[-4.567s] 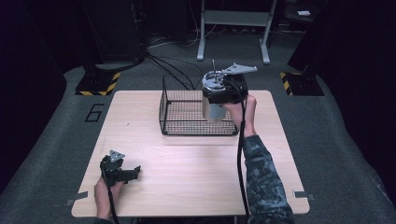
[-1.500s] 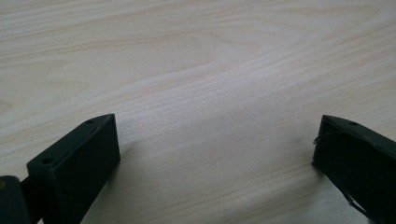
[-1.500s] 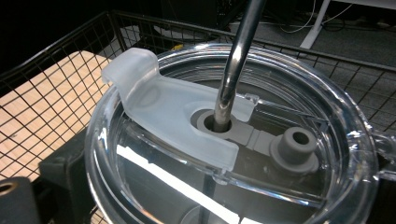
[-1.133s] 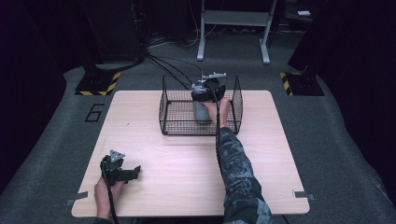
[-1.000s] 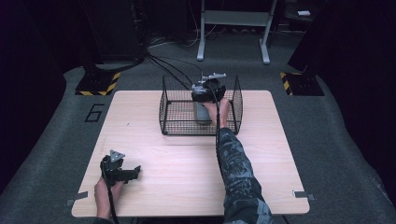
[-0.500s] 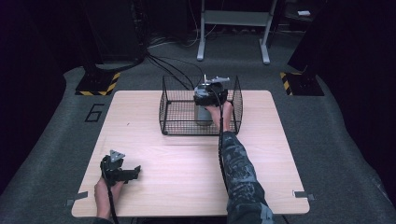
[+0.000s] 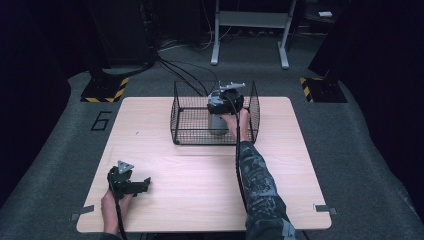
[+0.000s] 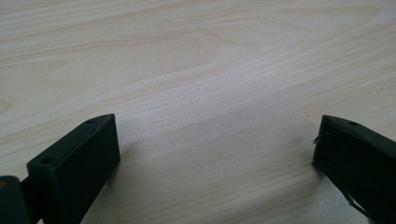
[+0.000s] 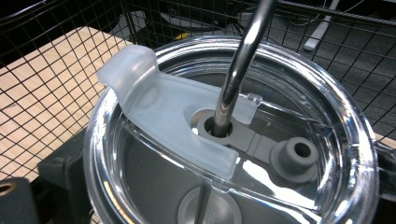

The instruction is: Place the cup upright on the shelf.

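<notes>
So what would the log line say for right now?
right gripper: shut on tumbler, inside wire basket | straw: through lid | left gripper: open, low over table

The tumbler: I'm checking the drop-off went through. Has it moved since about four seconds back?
Yes. The tumbler, then held above the wire basket's right rim, now sits down inside it toward the right, the right claw shut on it.

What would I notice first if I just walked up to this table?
Probably the black wire basket at the far side of the wooden table, with a steel tumbler standing inside it. The right gripper has its jaws around the tumbler, whose clear lid carries a metal straw. The left gripper rests open near the table's front left corner.
</notes>
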`<action>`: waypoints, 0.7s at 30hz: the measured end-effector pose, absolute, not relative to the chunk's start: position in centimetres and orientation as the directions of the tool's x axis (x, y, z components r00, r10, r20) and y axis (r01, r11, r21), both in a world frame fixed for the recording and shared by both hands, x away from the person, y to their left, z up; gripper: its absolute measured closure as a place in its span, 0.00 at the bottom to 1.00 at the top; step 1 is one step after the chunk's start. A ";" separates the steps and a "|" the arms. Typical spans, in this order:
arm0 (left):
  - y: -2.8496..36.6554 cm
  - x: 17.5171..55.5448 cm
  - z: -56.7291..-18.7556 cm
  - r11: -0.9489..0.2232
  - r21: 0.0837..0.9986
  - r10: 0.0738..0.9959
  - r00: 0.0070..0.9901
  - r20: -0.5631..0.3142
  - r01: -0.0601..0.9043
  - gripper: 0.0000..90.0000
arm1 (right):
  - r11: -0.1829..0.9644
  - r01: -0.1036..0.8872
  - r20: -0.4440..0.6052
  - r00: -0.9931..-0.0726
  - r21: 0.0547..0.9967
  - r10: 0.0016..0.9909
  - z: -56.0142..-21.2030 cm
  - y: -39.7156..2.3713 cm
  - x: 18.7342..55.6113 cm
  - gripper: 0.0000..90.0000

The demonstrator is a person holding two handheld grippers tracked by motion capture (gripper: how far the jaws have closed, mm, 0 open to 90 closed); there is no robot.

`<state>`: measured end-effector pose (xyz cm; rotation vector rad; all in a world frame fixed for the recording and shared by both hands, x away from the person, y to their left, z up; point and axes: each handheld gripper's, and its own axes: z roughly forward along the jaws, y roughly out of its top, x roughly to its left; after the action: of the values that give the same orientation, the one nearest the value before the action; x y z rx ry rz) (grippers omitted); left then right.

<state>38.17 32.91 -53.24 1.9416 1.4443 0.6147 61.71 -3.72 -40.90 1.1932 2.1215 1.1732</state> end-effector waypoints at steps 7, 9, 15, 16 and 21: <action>32.9 38.2 -53.2 -0.198 0.723 0.957 0.290 -0.003 0.662 0.00 | 0.257 0.505 0.050 -0.516 0.824 0.855 -40.6 -3.8 61.7 0.00; 32.9 38.2 -53.2 -0.197 0.724 0.957 0.289 -0.003 0.661 0.00 | 0.249 0.514 0.065 -0.517 0.821 0.854 -40.3 -3.9 61.6 0.00; 32.9 38.2 -53.2 -0.196 0.724 0.957 0.288 -0.005 0.662 0.00 | 0.272 0.525 0.069 -0.540 0.806 0.839 -39.0 -4.8 60.6 0.00; 32.9 38.2 -53.2 -0.196 0.724 0.957 0.289 -0.004 0.662 0.00 | 0.276 0.523 0.064 -0.540 0.806 0.839 -38.8 -5.0 60.3 0.00; 32.9 38.2 -53.2 -0.197 0.723 0.957 0.289 -0.004 0.662 0.00 | 0.290 0.511 0.057 -0.559 0.809 0.827 -37.8 -6.1 58.8 0.00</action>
<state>38.17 32.91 -53.23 1.9415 1.4443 0.6133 58.83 -6.11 -37.76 1.2049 2.1905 1.1618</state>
